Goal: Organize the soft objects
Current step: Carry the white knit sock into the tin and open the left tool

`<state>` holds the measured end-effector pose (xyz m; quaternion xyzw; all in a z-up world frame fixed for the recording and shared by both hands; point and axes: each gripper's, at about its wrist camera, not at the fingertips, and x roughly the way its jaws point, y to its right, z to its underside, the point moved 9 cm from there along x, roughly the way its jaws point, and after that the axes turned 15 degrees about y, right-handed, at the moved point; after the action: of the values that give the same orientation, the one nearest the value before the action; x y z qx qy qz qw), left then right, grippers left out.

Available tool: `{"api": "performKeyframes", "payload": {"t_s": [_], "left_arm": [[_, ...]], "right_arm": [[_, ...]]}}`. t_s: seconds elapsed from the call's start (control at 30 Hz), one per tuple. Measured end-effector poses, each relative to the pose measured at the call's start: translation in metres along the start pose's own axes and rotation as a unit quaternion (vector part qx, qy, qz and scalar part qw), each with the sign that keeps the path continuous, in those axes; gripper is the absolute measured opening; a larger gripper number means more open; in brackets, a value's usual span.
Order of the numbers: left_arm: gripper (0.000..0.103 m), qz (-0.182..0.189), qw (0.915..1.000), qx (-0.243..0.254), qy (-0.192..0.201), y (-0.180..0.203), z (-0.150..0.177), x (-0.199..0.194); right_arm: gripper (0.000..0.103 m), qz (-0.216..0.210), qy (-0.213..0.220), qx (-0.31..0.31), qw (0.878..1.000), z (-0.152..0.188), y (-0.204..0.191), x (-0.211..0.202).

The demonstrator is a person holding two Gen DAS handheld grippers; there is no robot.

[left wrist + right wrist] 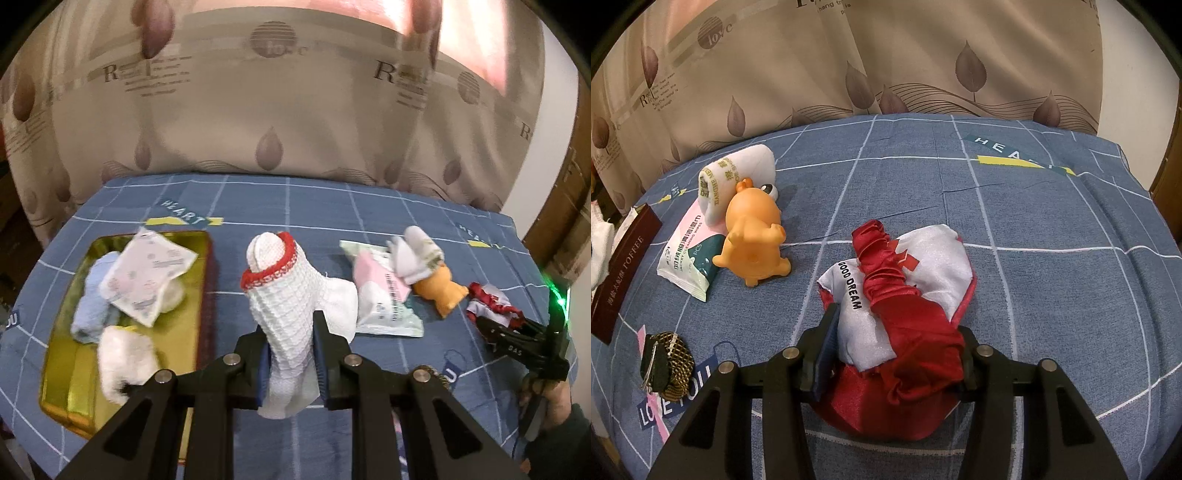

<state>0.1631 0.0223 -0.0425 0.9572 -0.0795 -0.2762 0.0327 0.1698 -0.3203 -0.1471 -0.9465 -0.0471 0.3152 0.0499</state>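
Observation:
My left gripper is shut on a white knitted sock with a red cuff, held just right of the gold tin box. The box holds a light blue cloth, a white wipes packet and a white fluffy item. My right gripper is closed around a red and white satin eye mask printed GOOD DREAM, lying on the blue bedsheet. That gripper and mask also show in the left wrist view.
An orange rubber toy, a pink and green wipes packet and a white rolled packet lie left of the mask. A dark hair clip lies near the front left. The box's brown lid edge stands at far left. A curtain hangs behind.

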Motion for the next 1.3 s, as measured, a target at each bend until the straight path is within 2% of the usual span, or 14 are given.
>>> {"api": "performKeyframes", "payload": {"t_s": [0.13,0.4,0.67,0.77,1.0,1.3], "left_arm": [[0.02,-0.018,0.9998,0.0,0.003,-0.022,-0.004,-0.008],[0.02,-0.075,0.9969,0.002,0.022,-0.082,-0.018,-0.031],[0.02,-0.137,0.9898,-0.016,0.036,-0.15,-0.033,-0.05],[0.02,-0.153,0.9875,-0.02,0.03,-0.169,-0.031,-0.051],[0.02,-0.162,0.9863,-0.028,-0.004,-0.192,-0.005,-0.041],[0.02,-0.151,0.9879,-0.003,-0.033,-0.189,0.02,-0.024]], "right_arm": [[0.048,0.0,0.0,0.0,1.0,0.0,0.0,0.0],[0.048,0.0,0.0,-0.001,1.0,0.0,0.0,0.0],[0.049,0.001,0.0,-0.001,1.0,0.001,-0.001,0.0],[0.049,0.001,0.0,-0.002,1.0,0.001,-0.001,0.0],[0.05,0.001,-0.001,-0.002,1.0,0.001,-0.001,0.0],[0.052,0.005,-0.003,-0.012,1.0,0.003,-0.002,0.0]]}}
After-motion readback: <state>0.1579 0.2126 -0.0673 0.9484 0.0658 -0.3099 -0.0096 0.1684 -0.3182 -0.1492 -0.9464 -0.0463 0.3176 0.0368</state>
